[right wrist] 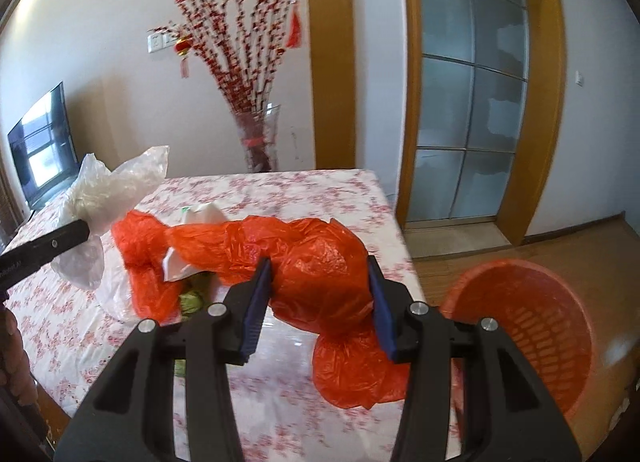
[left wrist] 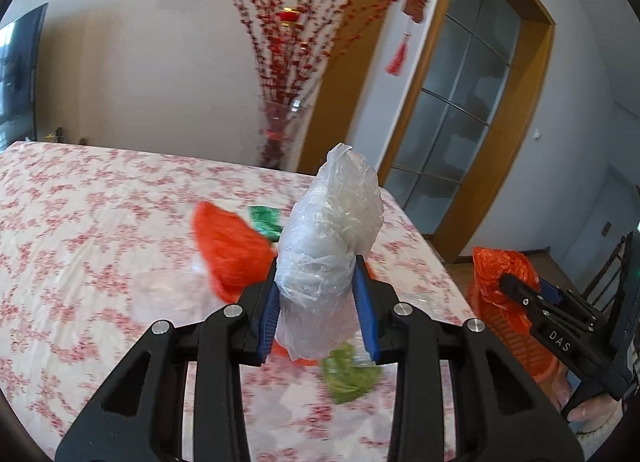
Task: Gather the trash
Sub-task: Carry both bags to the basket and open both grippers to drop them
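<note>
Nearest the left wrist camera, a crumpled clear plastic bag (left wrist: 326,258) is being clamped between the blue pads of the left gripper (left wrist: 320,302), its bunched top standing upright above the flowered table (left wrist: 80,229). Just under that gripper, a green scrap (left wrist: 350,376) is lying on the table, blurred. Beyond the clear bag, another orange bag (left wrist: 228,250) is resting on the table, and a second green scrap (left wrist: 264,221) is lying just behind it.

Nearest the right wrist camera, an orange plastic bag (right wrist: 320,278) is being gripped by the right gripper (right wrist: 320,298), the pads pressed against both its sides; the bag's lower end is hanging down over the table's near edge while its long twisted tail is trailing back across the table toward the clear bag. Seen from the left wrist, the same gripper is being held beside the table's right edge, clenched on orange plastic.

White paper (right wrist: 180,262) and something green are being partly covered by the orange plastic on the table. To the right of the table, on the wooden floor, an orange slotted basket (right wrist: 532,326) is standing open, just beside the table's corner. Behind the table, a glass vase of red blossom branches (right wrist: 258,137) is standing against the wall, with a glazed door (right wrist: 472,93) to the right of the table's far end
</note>
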Tool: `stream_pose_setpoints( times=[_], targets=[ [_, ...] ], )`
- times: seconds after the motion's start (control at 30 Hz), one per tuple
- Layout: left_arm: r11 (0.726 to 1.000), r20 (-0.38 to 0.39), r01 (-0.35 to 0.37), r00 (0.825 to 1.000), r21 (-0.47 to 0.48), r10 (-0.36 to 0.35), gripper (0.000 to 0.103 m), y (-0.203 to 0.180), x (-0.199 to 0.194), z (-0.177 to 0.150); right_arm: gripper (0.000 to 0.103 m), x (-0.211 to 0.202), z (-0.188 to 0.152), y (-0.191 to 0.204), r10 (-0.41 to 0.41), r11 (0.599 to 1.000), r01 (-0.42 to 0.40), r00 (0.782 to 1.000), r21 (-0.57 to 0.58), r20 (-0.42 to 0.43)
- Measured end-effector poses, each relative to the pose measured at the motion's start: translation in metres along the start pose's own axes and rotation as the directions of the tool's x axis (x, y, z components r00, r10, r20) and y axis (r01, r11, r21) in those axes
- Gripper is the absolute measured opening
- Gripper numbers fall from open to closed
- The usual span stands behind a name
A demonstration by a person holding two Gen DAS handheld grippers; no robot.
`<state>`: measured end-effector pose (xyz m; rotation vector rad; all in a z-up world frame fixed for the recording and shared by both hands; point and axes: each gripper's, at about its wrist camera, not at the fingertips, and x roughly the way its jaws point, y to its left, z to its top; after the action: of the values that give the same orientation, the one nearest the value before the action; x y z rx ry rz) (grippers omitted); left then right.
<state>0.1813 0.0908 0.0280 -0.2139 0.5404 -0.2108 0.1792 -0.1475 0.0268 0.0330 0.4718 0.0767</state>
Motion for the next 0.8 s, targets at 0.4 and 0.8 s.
stream_pose_setpoints(
  times=[0.4, 0.8],
  targets=[
    [0.989, -0.054, 0.147, 0.988, 0.034, -0.145, 0.034, -0.083, 0.033, -0.008, 0.046, -0.027, -0.011, -0.081, -0.147, 0.981, 0.141, 0.988, 0.133, 0.04],
    [0.951, -0.131, 0.295, 0.95, 0.093, -0.282, 0.034, -0.181, 0.074, -0.024, 0.046, -0.05, -0.026, -0.166, -0.313, 0.918, 0.287, 0.948, 0.273, 0.059]
  ],
)
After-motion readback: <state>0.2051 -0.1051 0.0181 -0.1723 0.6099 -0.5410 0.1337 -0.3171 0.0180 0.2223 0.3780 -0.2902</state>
